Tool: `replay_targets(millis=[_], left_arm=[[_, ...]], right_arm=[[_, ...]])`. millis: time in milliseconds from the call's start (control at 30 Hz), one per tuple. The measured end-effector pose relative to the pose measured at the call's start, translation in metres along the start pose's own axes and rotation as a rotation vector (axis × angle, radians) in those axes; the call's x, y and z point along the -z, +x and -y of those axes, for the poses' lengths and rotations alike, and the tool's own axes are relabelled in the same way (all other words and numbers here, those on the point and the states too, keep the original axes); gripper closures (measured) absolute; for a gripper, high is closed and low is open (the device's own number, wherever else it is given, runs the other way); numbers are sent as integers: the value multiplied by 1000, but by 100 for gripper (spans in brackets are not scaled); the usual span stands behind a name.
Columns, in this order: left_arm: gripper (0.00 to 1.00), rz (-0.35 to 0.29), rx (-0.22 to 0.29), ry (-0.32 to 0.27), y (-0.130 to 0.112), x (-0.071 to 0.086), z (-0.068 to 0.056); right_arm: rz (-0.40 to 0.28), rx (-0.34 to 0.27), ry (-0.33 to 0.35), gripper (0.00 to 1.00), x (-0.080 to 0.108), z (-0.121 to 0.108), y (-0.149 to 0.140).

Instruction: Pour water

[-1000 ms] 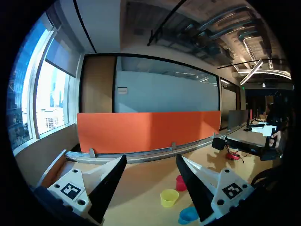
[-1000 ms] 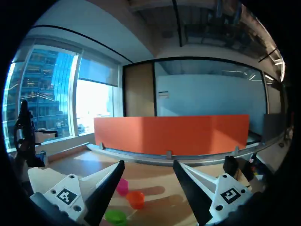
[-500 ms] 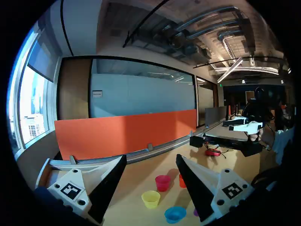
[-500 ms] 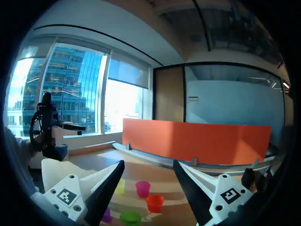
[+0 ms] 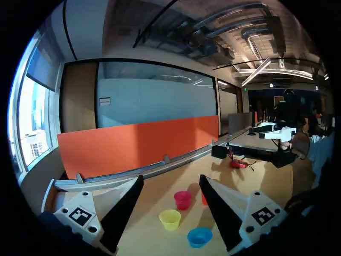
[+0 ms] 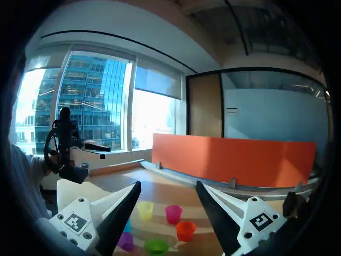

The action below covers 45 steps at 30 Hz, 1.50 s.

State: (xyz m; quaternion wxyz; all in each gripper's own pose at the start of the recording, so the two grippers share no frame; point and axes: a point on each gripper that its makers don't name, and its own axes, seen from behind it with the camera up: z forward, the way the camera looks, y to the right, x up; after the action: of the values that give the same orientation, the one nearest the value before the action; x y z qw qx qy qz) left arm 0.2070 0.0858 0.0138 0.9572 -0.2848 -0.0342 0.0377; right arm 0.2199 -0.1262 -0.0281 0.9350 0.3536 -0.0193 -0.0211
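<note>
Your left gripper (image 5: 170,178), right gripper (image 6: 168,184): fingers spread, both empty; pink cup (image 5: 183,199), yellow cup (image 5: 170,219) upright on your side of orange partition (image 5: 140,145), ahead and below both grippers; can't tell which nearer; you'd need to descend

Left gripper (image 5: 170,176) and right gripper (image 6: 168,182): white wedge fingers (image 5: 243,205), black inner faces, square black-and-white markers (image 5: 263,216) beside screw holes (image 5: 255,194) at finger bases.

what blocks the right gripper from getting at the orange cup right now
Likely yes: the right gripper is open and empty, and the orange cup stands on the table ahead of it. The green cup and pink cup stand close by, so crowding is the main risk.
</note>
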Motion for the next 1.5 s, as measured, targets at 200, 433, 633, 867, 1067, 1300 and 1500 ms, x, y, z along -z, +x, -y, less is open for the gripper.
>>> replay_targets(millis=[200,433,633,867,1067,1300,1500], left_arm=[[3,37,5,-29,-19,-3,-4],[3,89,-3,-58,-47,-6,-8],[3,128,-15,-80,-68,-10,-12],[3,166,-9,-109,-94,-13,-19],[3,207,-10,-123,-119,-16,-24],[3,244,-25,-144,-143,-19,-33],[3,277,-20,-163,-164,-20,-41]], right_arm=[[55,23,41,0,-1,6,-17],[117,40,83,0,-1,13,-39],[172,51,102,0,-2,15,-62],[225,45,122,0,-5,15,-89],[276,64,132,0,-6,13,-116],[326,72,143,0,-7,12,-147],[374,79,151,0,-6,11,-176]])
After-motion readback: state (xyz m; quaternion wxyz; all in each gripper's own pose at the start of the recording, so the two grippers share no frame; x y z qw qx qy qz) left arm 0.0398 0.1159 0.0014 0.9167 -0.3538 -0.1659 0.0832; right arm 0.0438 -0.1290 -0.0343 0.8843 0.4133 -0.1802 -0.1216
